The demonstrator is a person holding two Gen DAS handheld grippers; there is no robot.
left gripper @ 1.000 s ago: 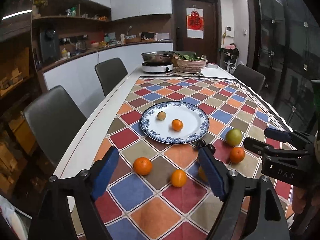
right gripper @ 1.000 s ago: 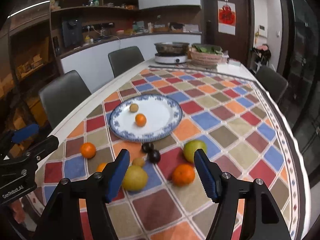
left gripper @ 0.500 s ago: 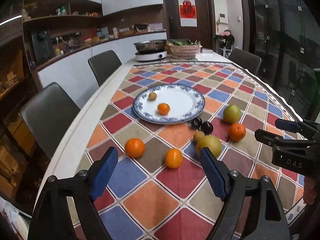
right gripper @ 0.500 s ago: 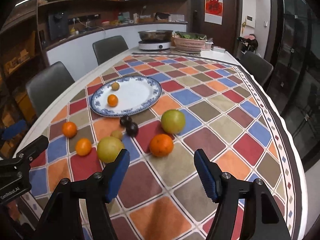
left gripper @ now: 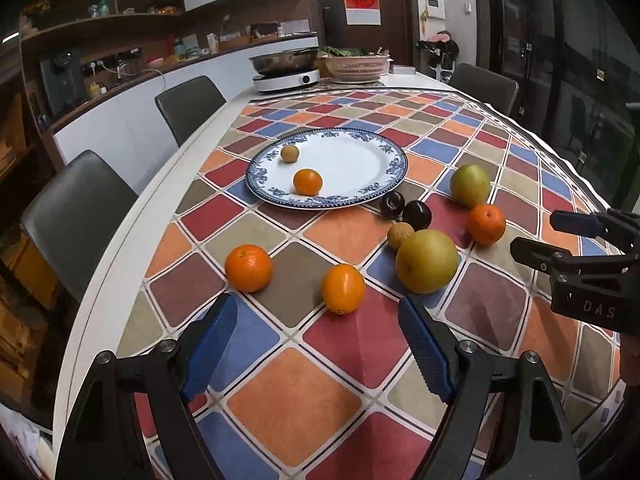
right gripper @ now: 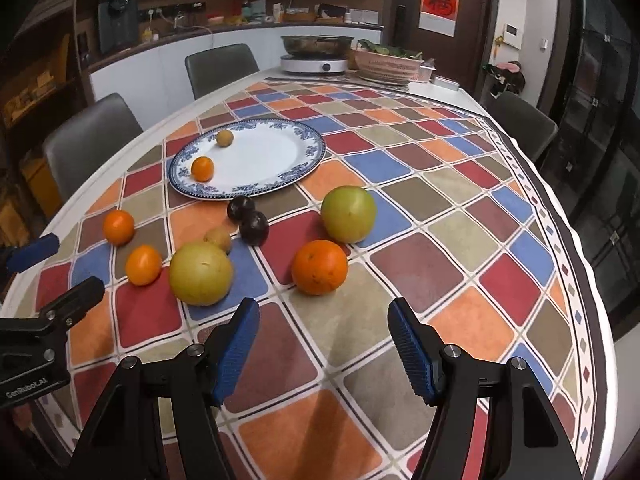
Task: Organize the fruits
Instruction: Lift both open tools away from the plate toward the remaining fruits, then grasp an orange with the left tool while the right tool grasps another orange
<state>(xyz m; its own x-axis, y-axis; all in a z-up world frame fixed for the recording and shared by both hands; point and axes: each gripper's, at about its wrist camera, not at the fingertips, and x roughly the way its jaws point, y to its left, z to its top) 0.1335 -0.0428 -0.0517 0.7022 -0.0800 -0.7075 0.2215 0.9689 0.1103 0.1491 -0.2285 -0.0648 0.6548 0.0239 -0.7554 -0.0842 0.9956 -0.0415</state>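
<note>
A blue-rimmed white plate [left gripper: 360,160] [right gripper: 272,160] holds a small orange [left gripper: 307,182] and a small brown fruit [left gripper: 289,153]. On the checkered cloth lie several loose fruits: two oranges [left gripper: 248,268] [left gripper: 343,289], a yellow pear [left gripper: 426,267] [right gripper: 200,273], a small brown fruit [left gripper: 400,235], two dark plums [left gripper: 417,215] [left gripper: 391,204], a green apple [left gripper: 470,185] [right gripper: 348,214] and an orange [left gripper: 486,224] [right gripper: 319,267]. My left gripper [left gripper: 318,344] is open, just short of the near oranges. My right gripper [right gripper: 324,344] is open, just short of the right orange.
An induction cooker with a pan [left gripper: 286,74] and a basket of greens [left gripper: 356,65] stand at the table's far end. Grey chairs [left gripper: 76,216] line the left side. The table's left edge [left gripper: 132,232] curves close to the left oranges.
Both grippers have drawn back and lowered toward the near edge, so the loose fruits now lie ahead of the fingertips. Both stay open. No fruit has moved.
</note>
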